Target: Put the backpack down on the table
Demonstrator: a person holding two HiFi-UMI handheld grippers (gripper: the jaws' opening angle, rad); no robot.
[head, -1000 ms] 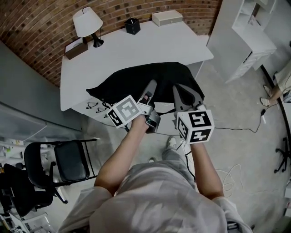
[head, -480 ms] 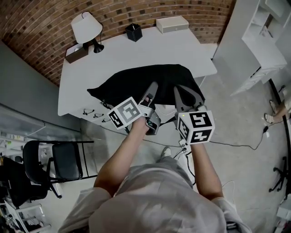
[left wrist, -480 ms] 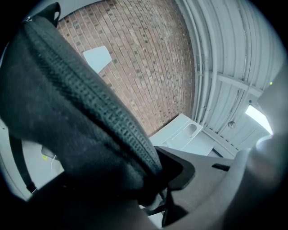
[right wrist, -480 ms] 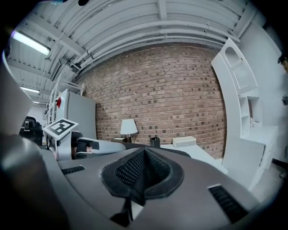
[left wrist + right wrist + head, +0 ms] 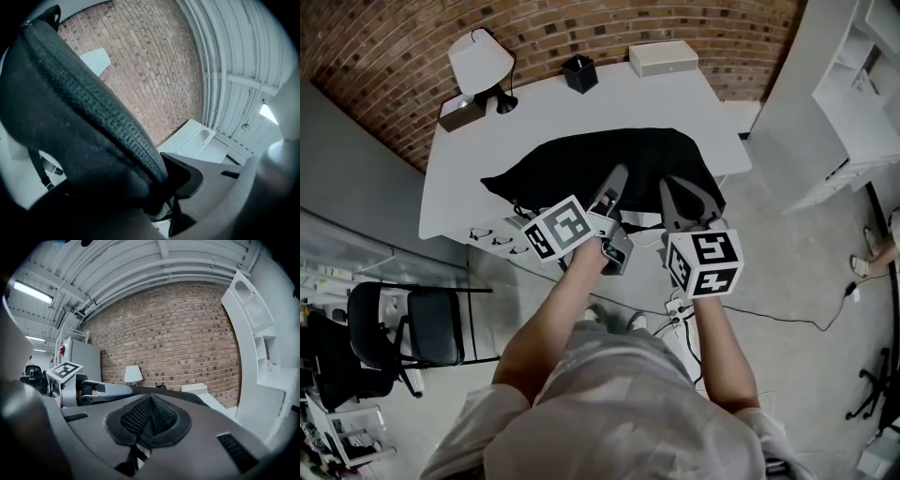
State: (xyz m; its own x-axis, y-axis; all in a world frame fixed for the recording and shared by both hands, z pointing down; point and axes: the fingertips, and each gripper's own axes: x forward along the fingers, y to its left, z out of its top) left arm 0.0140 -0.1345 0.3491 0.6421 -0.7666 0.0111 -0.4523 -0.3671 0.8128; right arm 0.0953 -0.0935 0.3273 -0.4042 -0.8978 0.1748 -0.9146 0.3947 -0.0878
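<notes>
Desk (image 5: pixel 478 150): white top, now reaching further under the load than a second ago.

Backpack (image 5: pixel 609 155): black, slumped over the near half of the desk. It has advanced from overhanging the near edge to sitting mostly above the top. Whether it bears on the desk cannot be told.

Left gripper (image 5: pixel 612 183): jaws part-spread, clamped on thick backpack padding.

Right gripper (image 5: pixel 682 192): jaws nearly together, pinching the backpack's thin mesh fabric.

Assessment: the carry appears nearly complete; lowering and release remain.
</notes>
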